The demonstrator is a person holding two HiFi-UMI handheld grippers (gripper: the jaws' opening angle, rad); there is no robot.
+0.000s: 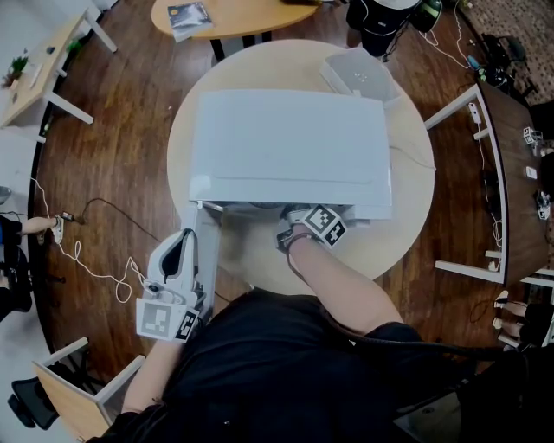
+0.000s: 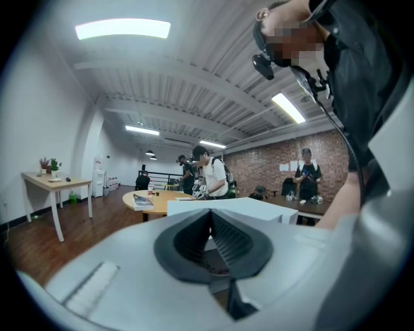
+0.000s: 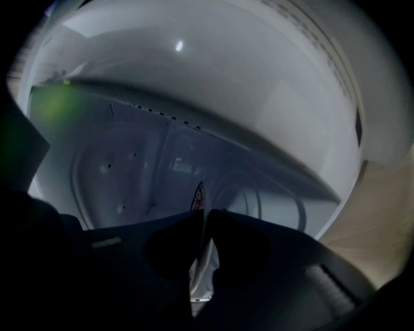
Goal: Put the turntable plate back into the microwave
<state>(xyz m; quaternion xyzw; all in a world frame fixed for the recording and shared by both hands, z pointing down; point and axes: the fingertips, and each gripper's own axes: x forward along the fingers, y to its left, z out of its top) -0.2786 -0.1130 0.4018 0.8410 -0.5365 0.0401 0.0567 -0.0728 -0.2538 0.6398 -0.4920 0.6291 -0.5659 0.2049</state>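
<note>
— Left gripper view, since that one is nearest the person: are those tongs holding anything?

— No. The left gripper (image 2: 211, 214) has its jaws brought together at the tips, with nothing between them. From the head view it hangs just outside the microwave (image 1: 290, 143), beside the outer face of the open door (image 1: 208, 255), which swings out from the microwave's front left corner. I can't tell whether it touches the door.

— And the other hand?

— The right gripper (image 3: 202, 220) reaches into the microwave's mouth. From above only its marker cube (image 1: 325, 223) and the person's forearm (image 1: 338, 277) show, at the microwave's front edge. Its jaws are all but closed, pinched on the rim of the turntable plate (image 3: 198, 196), a thin glass disc seen edge-on between them.

— So the plate is inside?

— Partly, at least. Rings of glass curve away to the right of the jaws inside the cavity, with a cavity wall (image 3: 129, 178) dotted with a few small holes beyond. Whether the plate rests on the microwave's floor I can't make out; it's dim in there.

— Anything behind the microwave?

— A clear plastic tub (image 1: 359, 73) sits on the same round table (image 1: 411, 216), just behind the microwave's back right corner. Further back stands a wooden table (image 1: 251, 17) with a book (image 1: 189, 17) on it.
</note>
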